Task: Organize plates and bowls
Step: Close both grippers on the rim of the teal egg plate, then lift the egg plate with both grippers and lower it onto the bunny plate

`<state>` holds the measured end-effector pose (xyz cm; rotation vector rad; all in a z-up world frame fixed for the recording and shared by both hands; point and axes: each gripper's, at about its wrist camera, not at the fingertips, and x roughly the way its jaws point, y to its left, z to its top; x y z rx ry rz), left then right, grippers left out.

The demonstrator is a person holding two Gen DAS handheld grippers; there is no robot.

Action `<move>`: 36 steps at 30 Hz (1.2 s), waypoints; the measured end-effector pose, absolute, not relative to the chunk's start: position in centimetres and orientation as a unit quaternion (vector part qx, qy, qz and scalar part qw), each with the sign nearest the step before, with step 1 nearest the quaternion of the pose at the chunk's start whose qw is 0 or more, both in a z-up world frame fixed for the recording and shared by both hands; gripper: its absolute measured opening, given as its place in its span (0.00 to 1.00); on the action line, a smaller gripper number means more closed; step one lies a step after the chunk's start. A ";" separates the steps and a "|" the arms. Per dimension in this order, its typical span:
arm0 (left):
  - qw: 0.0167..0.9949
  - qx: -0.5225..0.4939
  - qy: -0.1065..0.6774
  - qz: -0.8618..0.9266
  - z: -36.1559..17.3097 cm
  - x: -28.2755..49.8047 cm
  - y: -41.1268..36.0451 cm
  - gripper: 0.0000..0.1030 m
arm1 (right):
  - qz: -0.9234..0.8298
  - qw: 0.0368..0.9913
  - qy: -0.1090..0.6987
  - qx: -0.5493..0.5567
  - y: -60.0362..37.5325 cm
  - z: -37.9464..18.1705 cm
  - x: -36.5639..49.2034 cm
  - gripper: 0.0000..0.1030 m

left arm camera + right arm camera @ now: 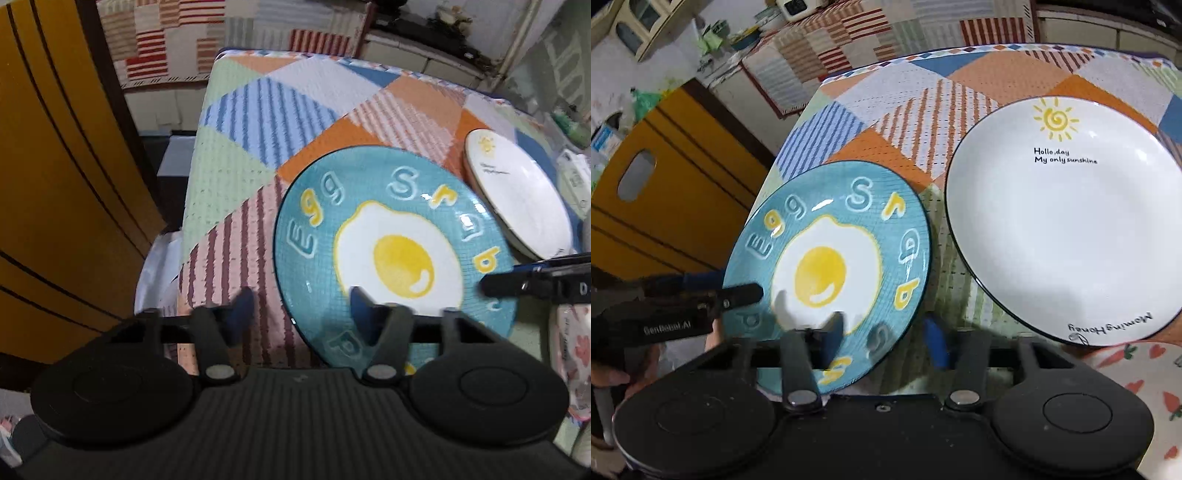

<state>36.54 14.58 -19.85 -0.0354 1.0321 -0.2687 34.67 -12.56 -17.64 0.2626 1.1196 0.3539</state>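
A blue plate [391, 229] with a fried-egg picture and raised letters lies on the patchwork tablecloth [258, 122]. My left gripper [301, 310] straddles its left rim, one finger outside the plate and one over it, with a gap to the rim on both sides. In the right wrist view my right gripper [884, 338] straddles the near right rim of the blue plate [827, 266] the same way, pads apart from it. Each gripper shows in the other's view: the right gripper [495, 282] and the left gripper [746, 291]. A white sun plate [1063, 229] lies just right of the blue one.
A dish with carrot and heart prints [1145, 387] sits at the near right corner. A yellow board [55, 184] stands off the table's left edge. The far half of the tablecloth [979, 81] is bare. A hand [613, 376] holds the left gripper.
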 end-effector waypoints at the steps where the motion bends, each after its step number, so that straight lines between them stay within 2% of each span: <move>1: 0.866 -0.018 0.483 -0.129 -20.0 36.5 14.5 0.39 | 0.153 0.831 0.522 0.119 -12.7 -17.8 34.7 0.18; 4: 0.867 -0.031 0.479 -0.135 -19.9 36.4 14.4 0.30 | 0.154 0.839 0.504 0.138 -13.4 -18.2 34.3 0.16; 9: 0.862 -0.023 0.490 -0.131 -19.7 36.8 14.0 0.30 | 0.165 0.828 0.511 0.159 -13.7 -18.9 35.0 0.19; 16: 0.849 -0.025 0.513 -0.127 -19.1 36.7 13.5 0.33 | 0.176 0.844 0.489 0.132 -13.5 -18.5 35.0 0.18; 25: 0.846 -0.008 0.512 -0.151 -14.0 33.4 11.7 0.33 | 0.212 0.845 0.482 0.096 -14.9 -13.6 32.8 0.19; 36: 0.848 0.028 0.485 -0.211 -6.2 27.4 6.1 0.33 | 0.194 0.870 0.446 0.083 -20.1 -5.8 24.7 0.19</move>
